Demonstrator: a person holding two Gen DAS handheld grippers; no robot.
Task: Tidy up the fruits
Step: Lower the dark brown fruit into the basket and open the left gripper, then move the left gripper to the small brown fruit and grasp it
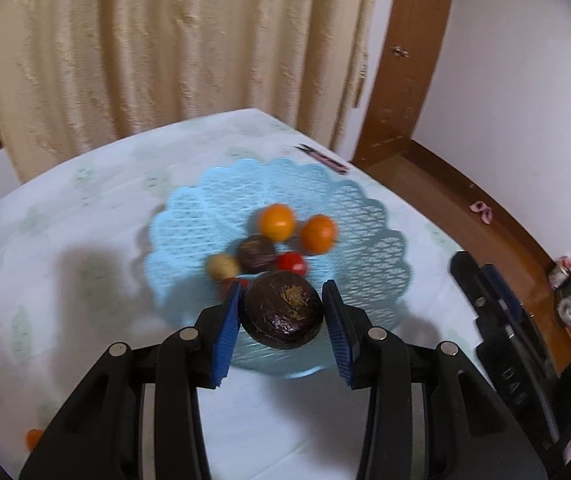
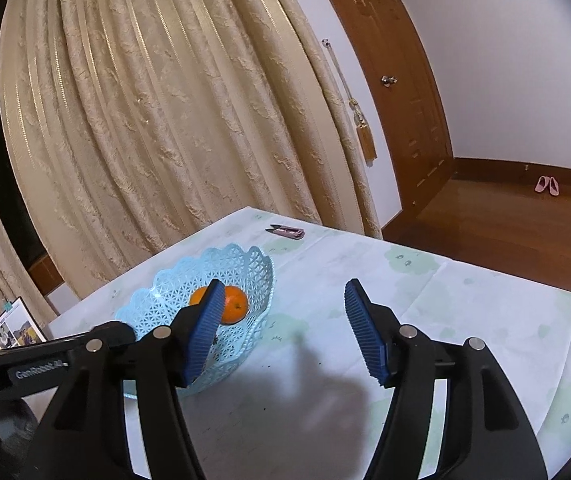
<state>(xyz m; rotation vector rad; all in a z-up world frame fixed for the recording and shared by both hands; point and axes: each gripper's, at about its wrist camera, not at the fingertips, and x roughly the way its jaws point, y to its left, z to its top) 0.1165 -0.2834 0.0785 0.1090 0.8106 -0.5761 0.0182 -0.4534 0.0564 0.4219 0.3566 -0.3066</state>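
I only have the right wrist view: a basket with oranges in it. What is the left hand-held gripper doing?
Observer: The left hand-held gripper is shut on a dark round fruit, held over the near rim of the blue basket.
Operator: What is in the basket besides oranges?
Observer: A second dark fruit, a red fruit and a pale yellowish fruit, close to the two oranges.
Operator: Is anything still outside it?
Observer: A small orange thing lies on the table at the picture's lower left edge, too cut off to identify.
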